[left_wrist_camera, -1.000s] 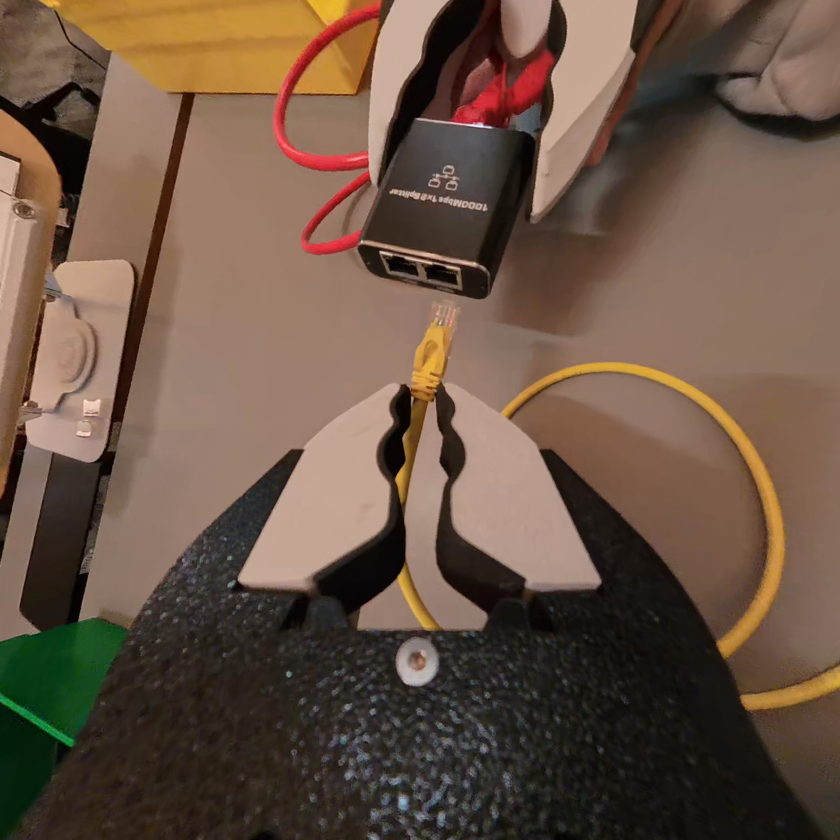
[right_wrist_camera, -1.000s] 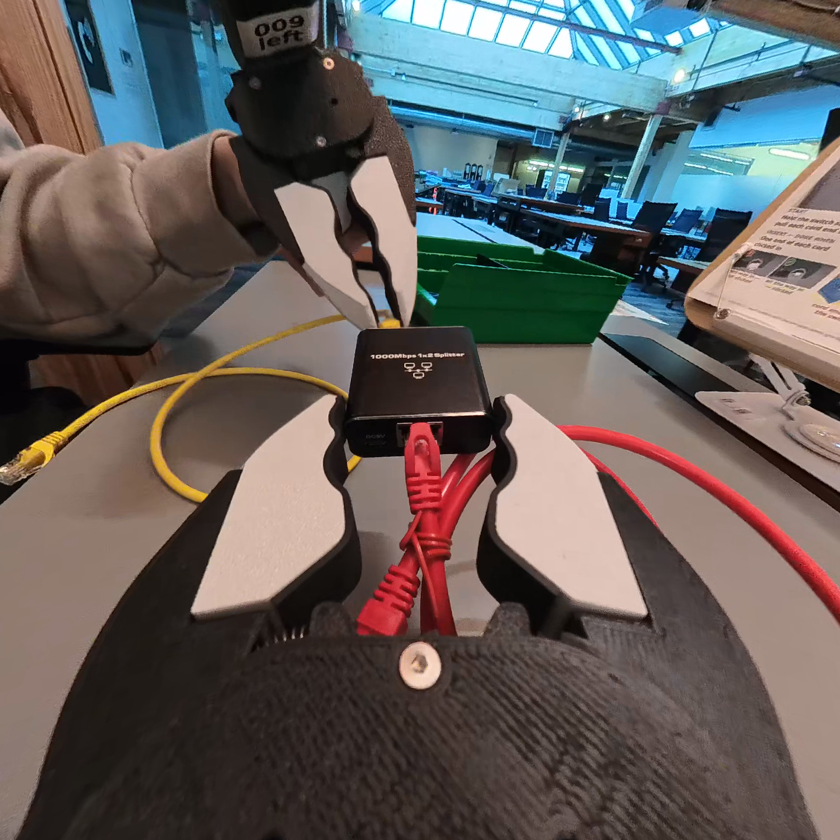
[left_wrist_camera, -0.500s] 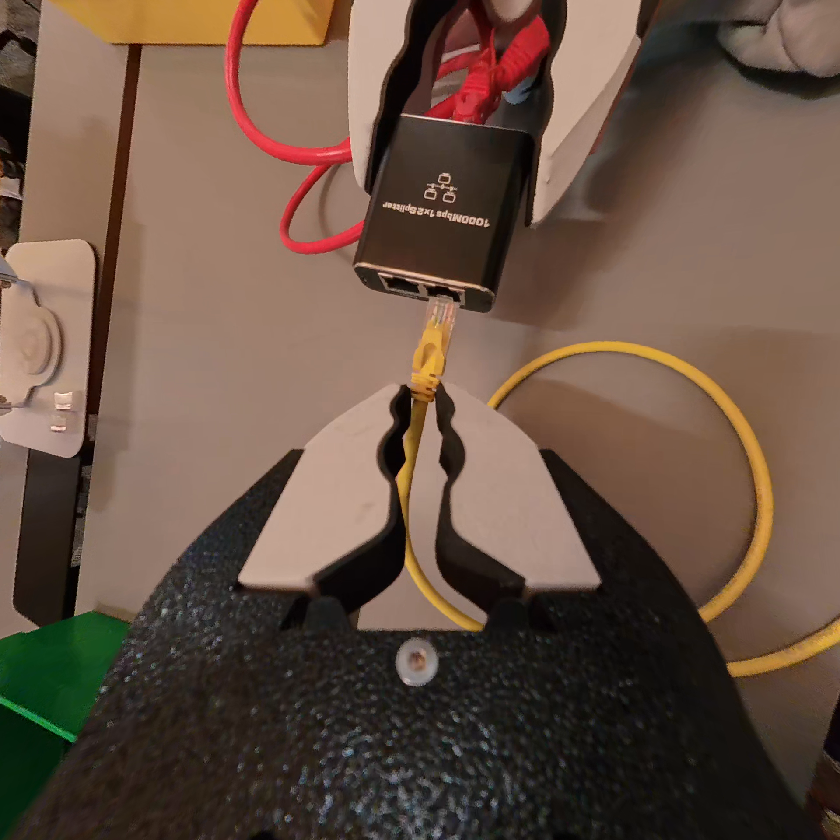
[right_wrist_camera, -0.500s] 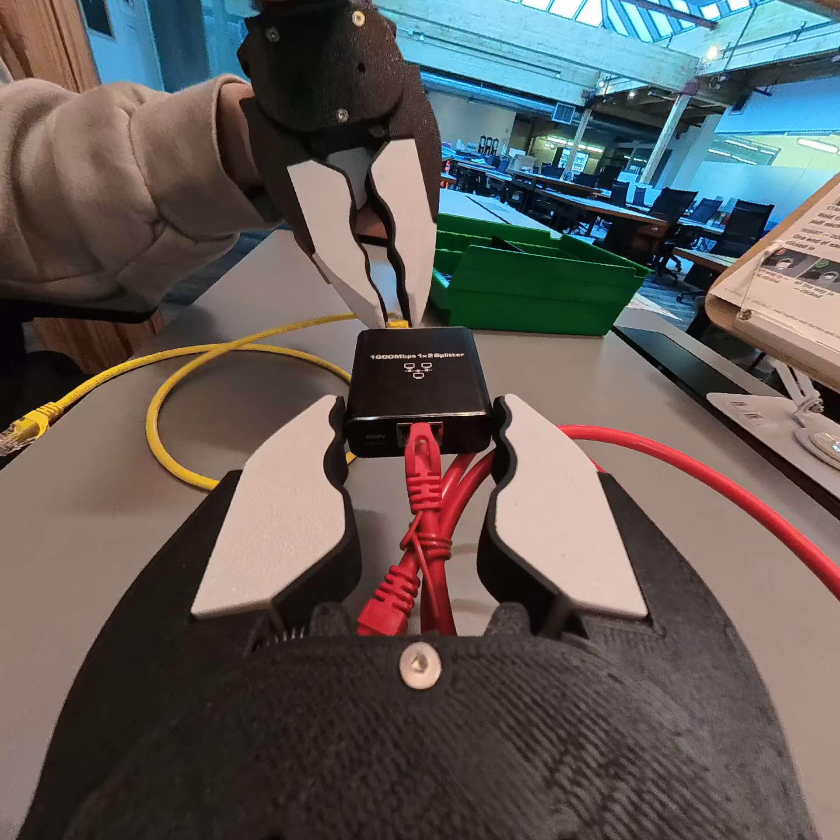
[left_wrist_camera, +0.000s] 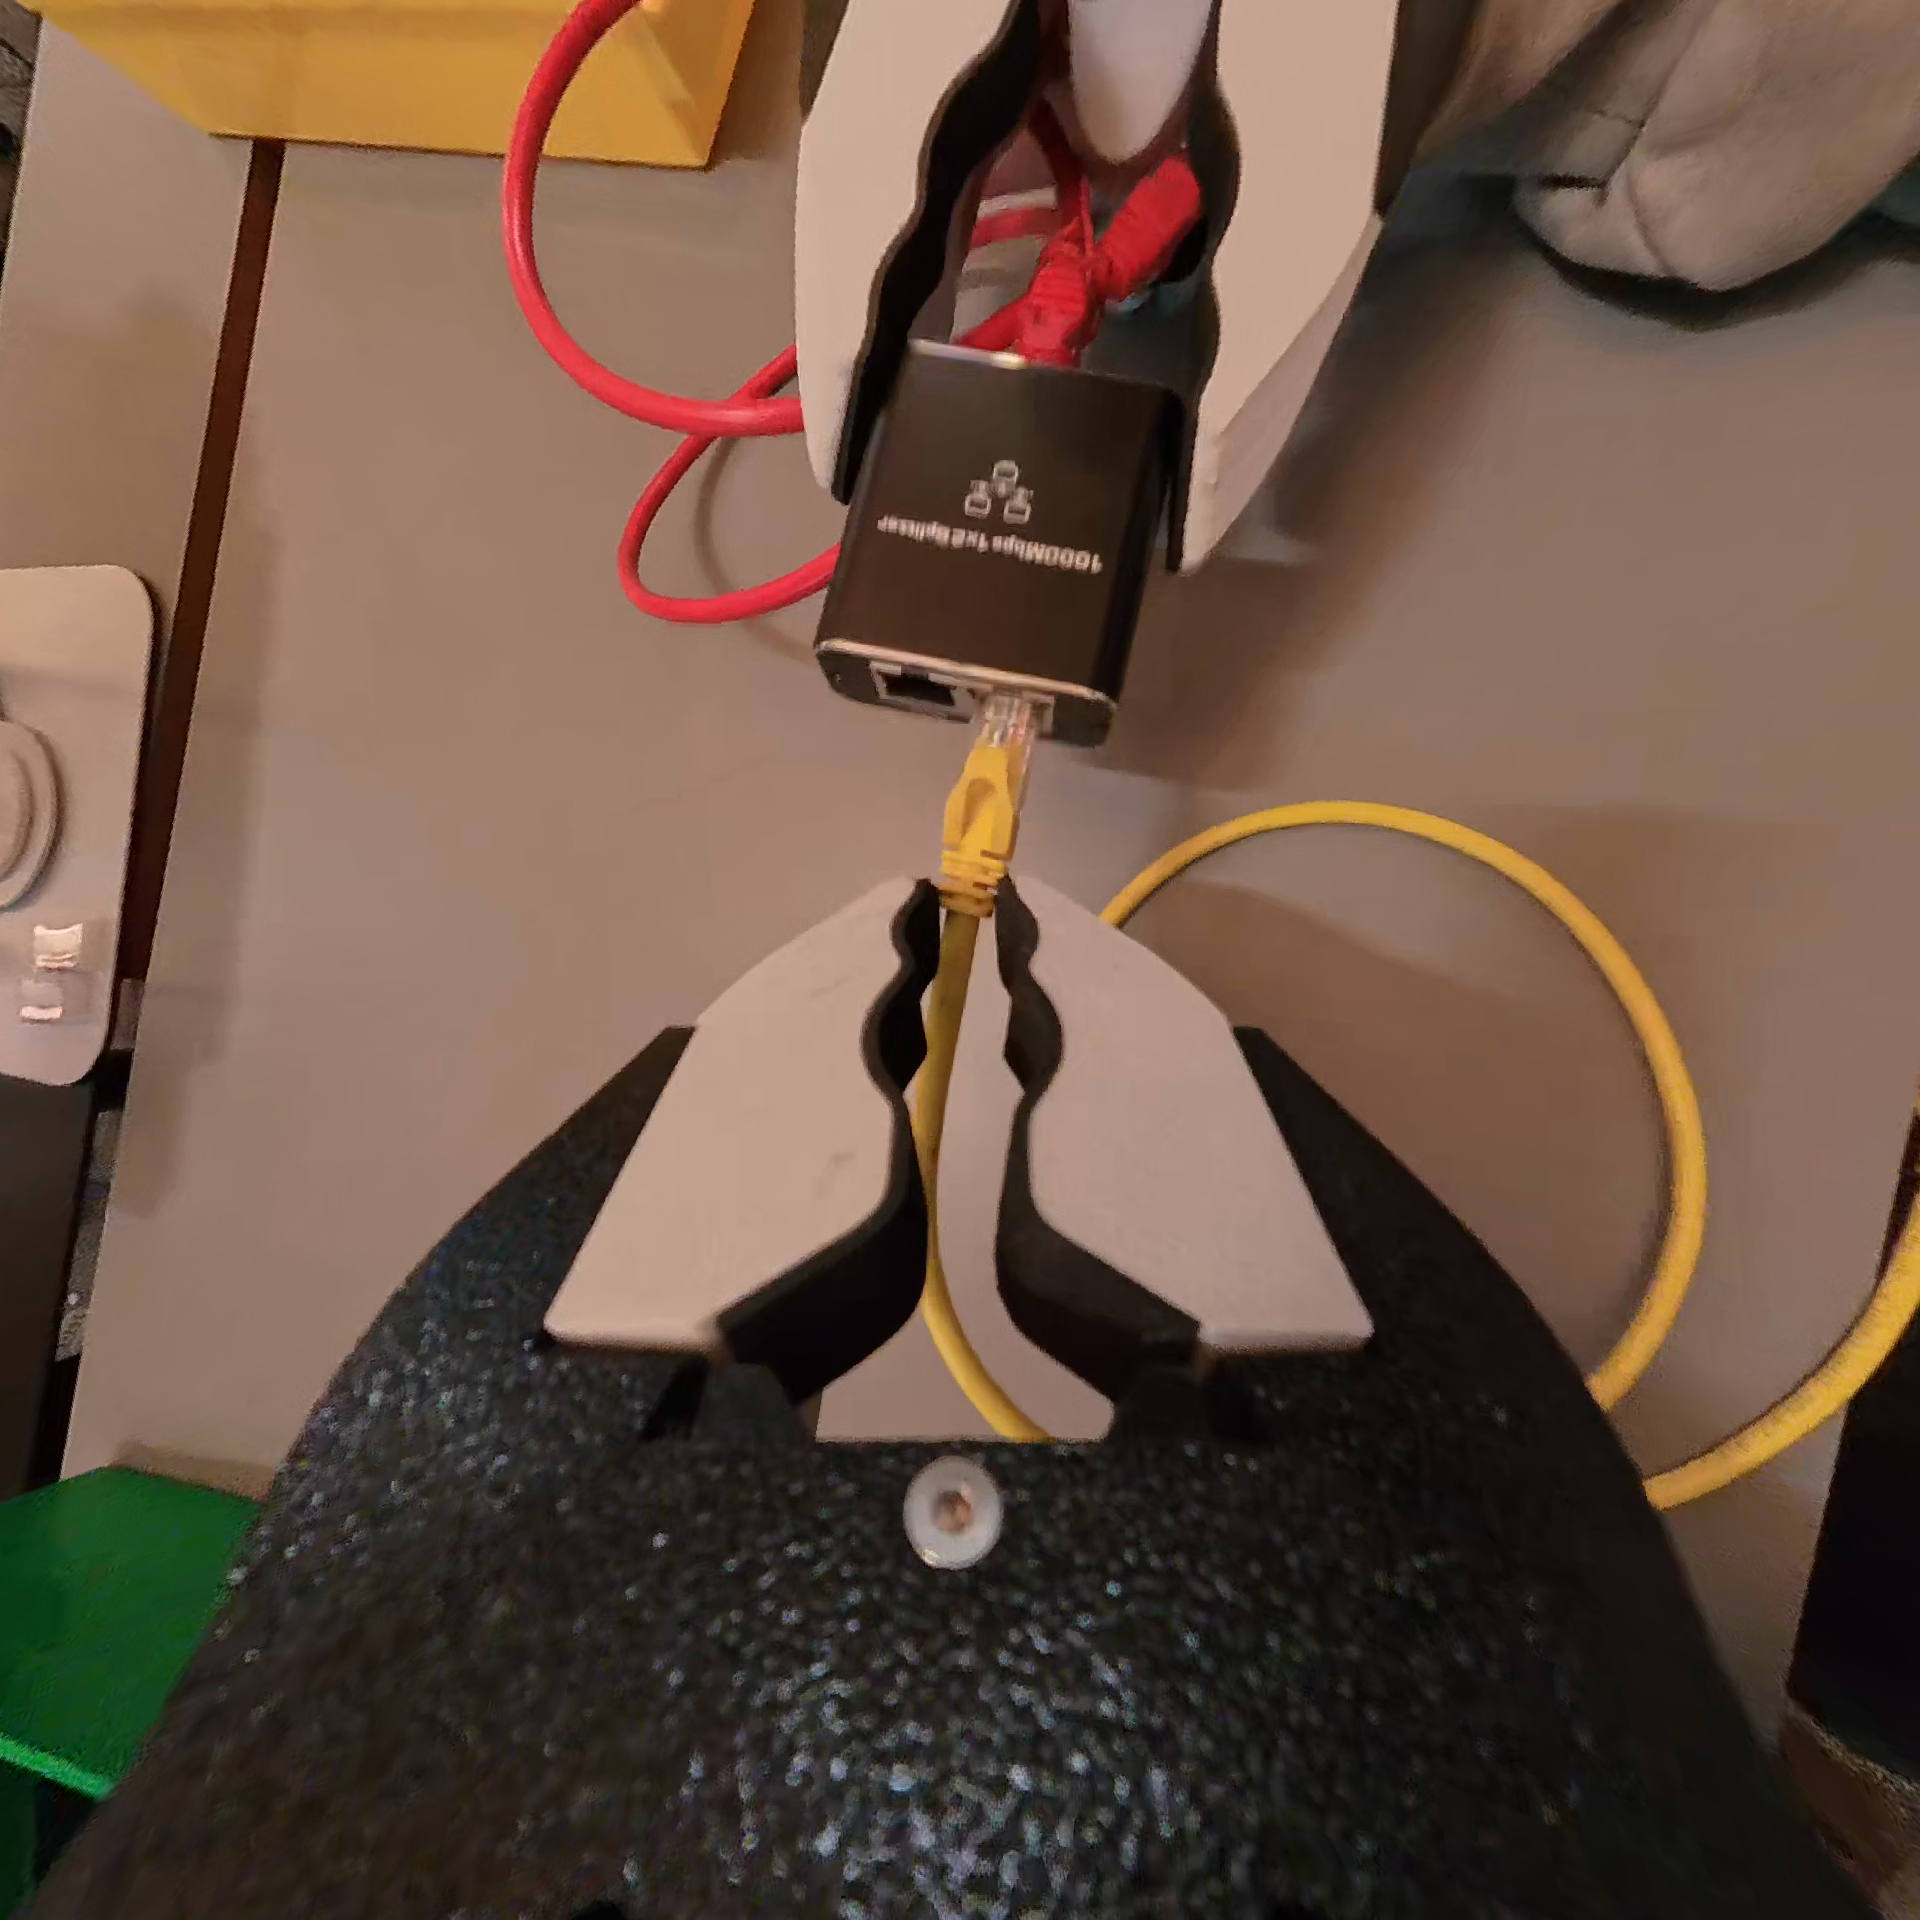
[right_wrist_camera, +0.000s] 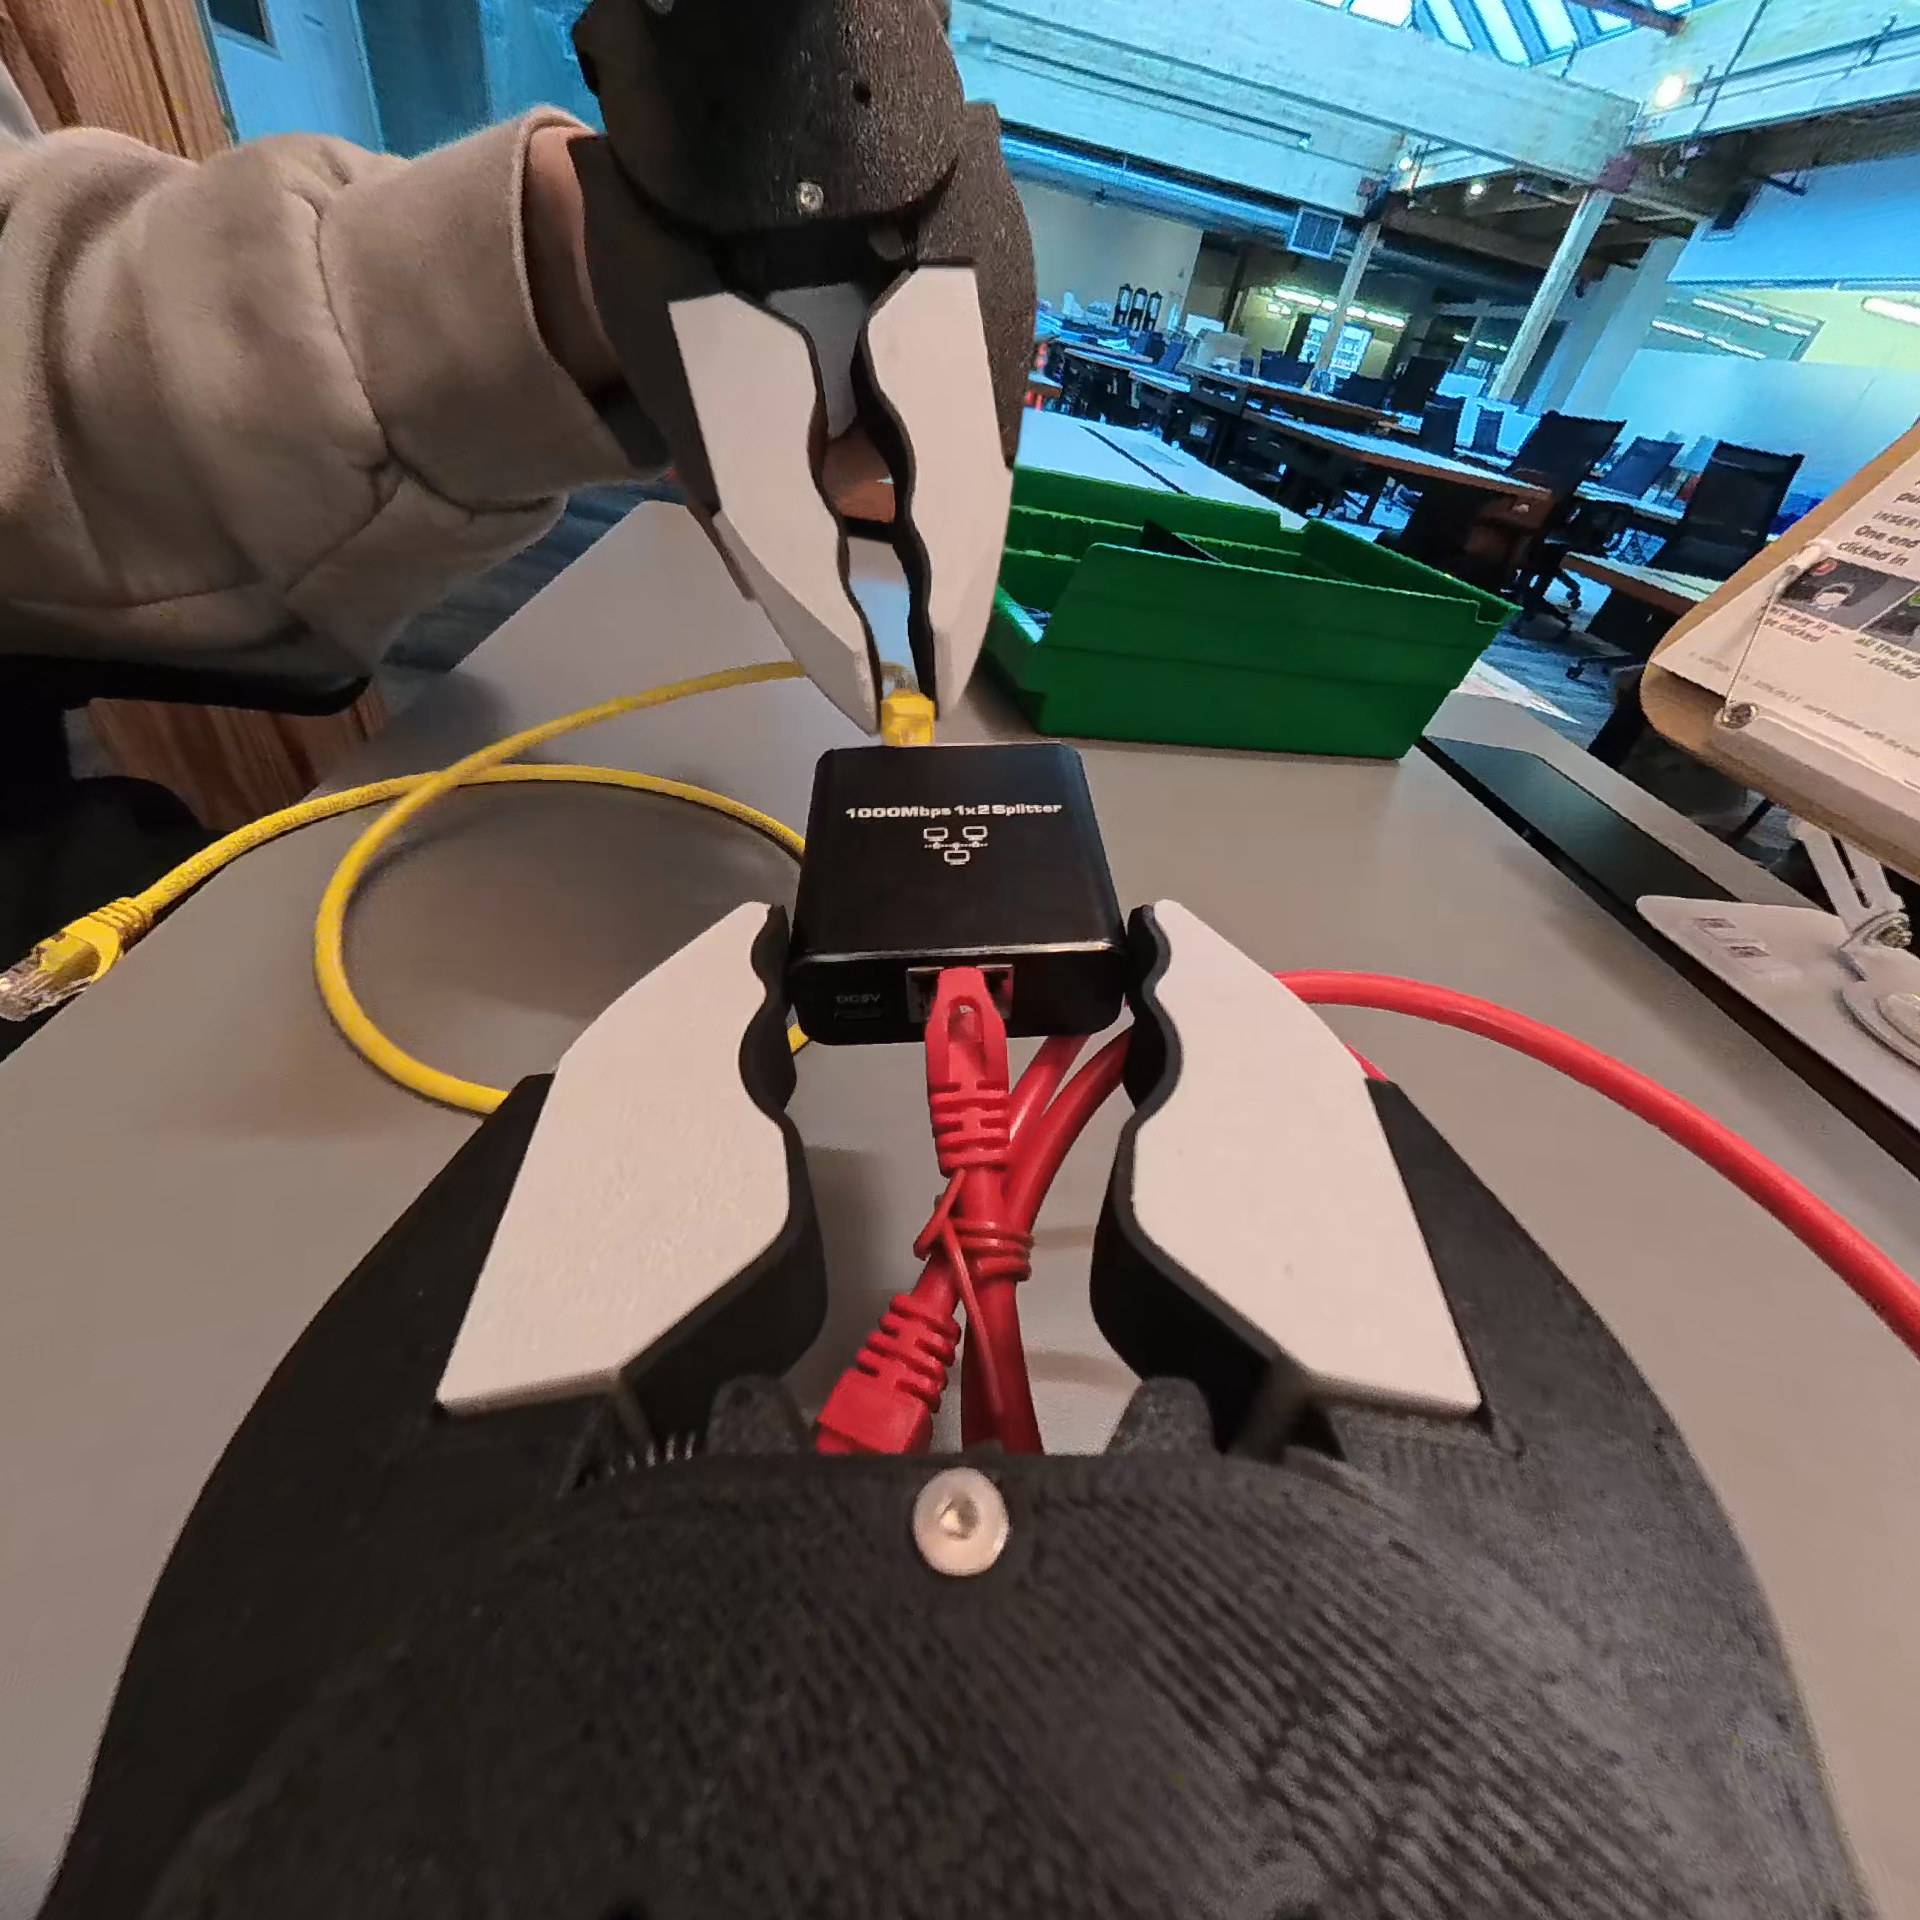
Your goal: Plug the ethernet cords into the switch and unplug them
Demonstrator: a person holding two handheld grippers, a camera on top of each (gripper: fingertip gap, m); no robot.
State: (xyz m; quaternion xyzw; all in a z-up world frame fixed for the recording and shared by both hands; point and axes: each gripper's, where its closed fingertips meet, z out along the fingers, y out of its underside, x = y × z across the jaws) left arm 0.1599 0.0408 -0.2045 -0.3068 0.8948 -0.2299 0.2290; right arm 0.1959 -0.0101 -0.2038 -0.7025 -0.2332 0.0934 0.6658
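The left gripper point(left_wrist_camera: 961, 896) is closed on the yellow cord point(left_wrist_camera: 1652, 1122), pinching it just behind the plug boot. The clear plug point(left_wrist_camera: 1006, 722) at the end of this cord has its tip inside the right one of the two ports on the near face of the switch point(left_wrist_camera: 992, 540); the left port is free. How deep the plug sits cannot be told.

The right gripper point(right_wrist_camera: 956, 920) is closed on the switch, with one finger on each side wall of it. In the left wrist view this gripper point(left_wrist_camera: 1013, 520) shows from the front, holding the switch at its far end.

The switch is a small black box with rounded edges, a pale mark and writing on its top and a metal rim around the port face. It is just above the grey table point(left_wrist_camera: 416, 727); if it touches the table cannot be told. On its rear face there is one port, and the red cord point(right_wrist_camera: 1621, 1101) is plugged there. A second red plug point(right_wrist_camera: 883, 1392) lies loose between the right gripper's fingers, tied to the cord by a thin twist.

There are two cords, one yellow and one red. The yellow one makes one loop on the table, and its other plug point(right_wrist_camera: 52, 961) lies free at the table edge. A green bin point(right_wrist_camera: 1247, 665) stands behind the switch, and a yellow box point(left_wrist_camera: 416, 73) beside the red loop.
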